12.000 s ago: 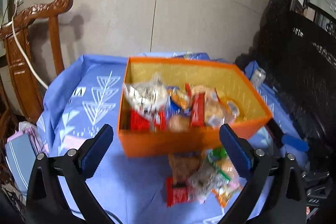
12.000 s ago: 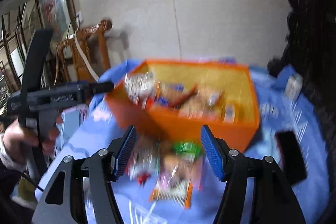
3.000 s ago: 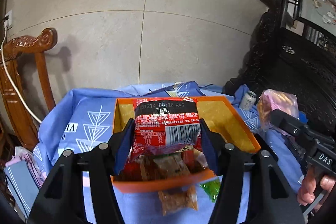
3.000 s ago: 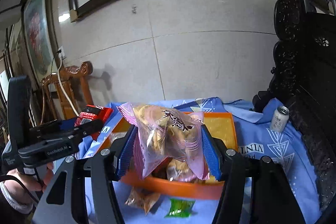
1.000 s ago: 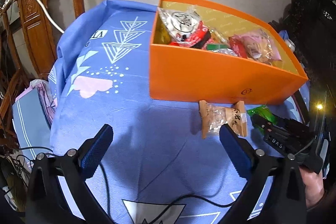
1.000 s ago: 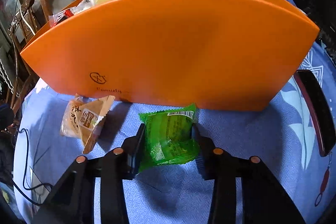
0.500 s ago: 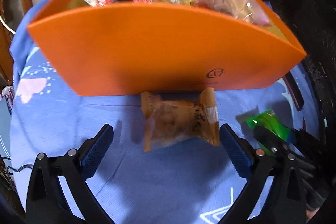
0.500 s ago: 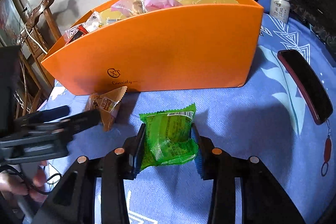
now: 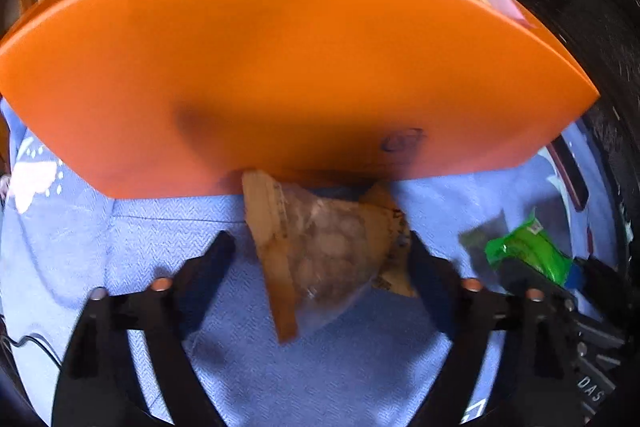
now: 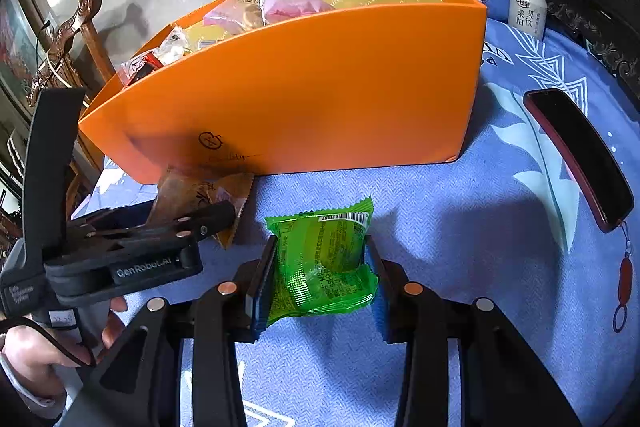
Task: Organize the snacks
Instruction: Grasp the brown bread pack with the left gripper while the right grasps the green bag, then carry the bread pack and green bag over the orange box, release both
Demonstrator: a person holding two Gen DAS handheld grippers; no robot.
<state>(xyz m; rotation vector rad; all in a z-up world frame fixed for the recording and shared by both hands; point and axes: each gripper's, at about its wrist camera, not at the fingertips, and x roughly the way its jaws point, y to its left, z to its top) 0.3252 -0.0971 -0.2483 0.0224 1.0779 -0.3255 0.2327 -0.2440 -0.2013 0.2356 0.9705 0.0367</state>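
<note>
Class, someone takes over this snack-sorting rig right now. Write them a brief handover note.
Right gripper: shut on the green packet, just in front of the orange box.
Left gripper: jaws closing around the brown packet on the blue cloth at the box's front wall; not yet gripped.
Done: several snacks lie in the box.
Left: finish the brown grip, put both packets in.

Lower centre: right gripper (image 10: 320, 267) clamped on green snack packet (image 10: 322, 263); lower left: left gripper (image 10: 208, 217), jaws closing around brown snack packet (image 10: 188, 195); centre: orange box (image 10: 320, 99) on blue cloth (image 10: 480, 227).
</note>
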